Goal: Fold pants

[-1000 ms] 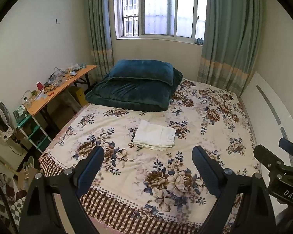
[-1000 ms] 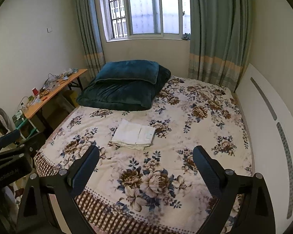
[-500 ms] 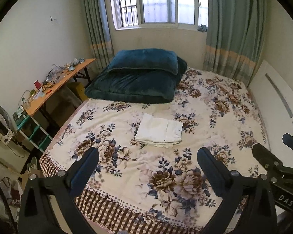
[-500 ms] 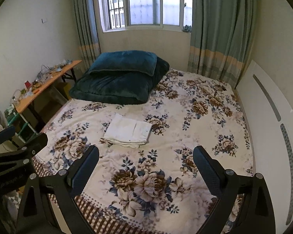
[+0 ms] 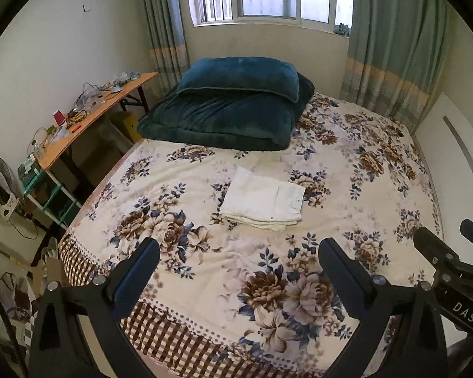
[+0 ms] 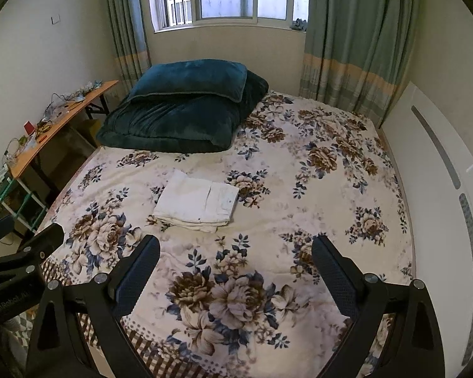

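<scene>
Nearest us, the left gripper (image 5: 238,261) hangs over the near edge of the bed, jaws spread wide and holding nothing, and the right gripper (image 6: 235,258) alongside it is just the same, wide apart and empty. Out beyond them the white pants (image 5: 263,201) lie in a neat, flat, layered stack on the floral bedspread (image 5: 347,170), near the middle of the bed and well apart from both tools. By the look of it the folding is done or all but done; what remains, at most, is pressing an edge flat. Nothing lies between the grippers and the stack. Farther back, a dark teal pillow (image 5: 239,77) tops a folded teal quilt (image 5: 217,119), a cluttered wooden desk (image 5: 88,119) at far left.
</scene>
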The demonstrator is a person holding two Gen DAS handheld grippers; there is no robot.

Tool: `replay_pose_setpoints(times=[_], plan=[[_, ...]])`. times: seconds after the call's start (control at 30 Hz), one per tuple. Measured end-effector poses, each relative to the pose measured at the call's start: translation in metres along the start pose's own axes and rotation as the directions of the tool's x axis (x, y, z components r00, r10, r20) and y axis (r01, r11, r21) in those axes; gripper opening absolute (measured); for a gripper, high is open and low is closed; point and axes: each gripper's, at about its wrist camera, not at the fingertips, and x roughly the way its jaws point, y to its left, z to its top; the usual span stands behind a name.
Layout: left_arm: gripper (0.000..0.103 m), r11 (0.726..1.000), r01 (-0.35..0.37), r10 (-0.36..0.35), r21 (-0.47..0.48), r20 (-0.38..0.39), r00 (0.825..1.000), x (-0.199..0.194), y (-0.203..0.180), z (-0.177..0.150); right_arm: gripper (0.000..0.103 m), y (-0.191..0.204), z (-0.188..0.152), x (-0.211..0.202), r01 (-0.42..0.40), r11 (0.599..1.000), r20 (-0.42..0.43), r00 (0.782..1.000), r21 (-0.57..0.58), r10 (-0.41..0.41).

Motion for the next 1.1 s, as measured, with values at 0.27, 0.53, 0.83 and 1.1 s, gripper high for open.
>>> replay_pose_setpoints(times=[0.27,0.53,0.83,1.1], plan=[[0.103,1.000,-0.015,0.015,0.002,0.023,1.000,0.002,0.001,0.005,0.099,0.005,-0.002,0.010,-0.003,1.000,0.011,1.000,0.006,0.003],[0.103,1.000,-0.026,0.026,0.006,0.030,0.999,0.002,-0.001,0.004,0.099,0.004,-0.001,0.010,-0.006,1.000,0.007,1.000,0.001,0.006],[0.103,1.000,-0.028,0.027,0.012,0.034,0.999,0.004,-0.001,0.005,0.099,0.006,-0.003,0.013,-0.002,1.000,0.010,1.000,0.001,0.002],[0.103,0.999,-0.029,0.029,0.013,0.039,0.999,0.005,-0.001,0.006,0.099,0.012,-0.009,0.014,-0.006,1.000,0.013,1.000,0.010,0.006]])
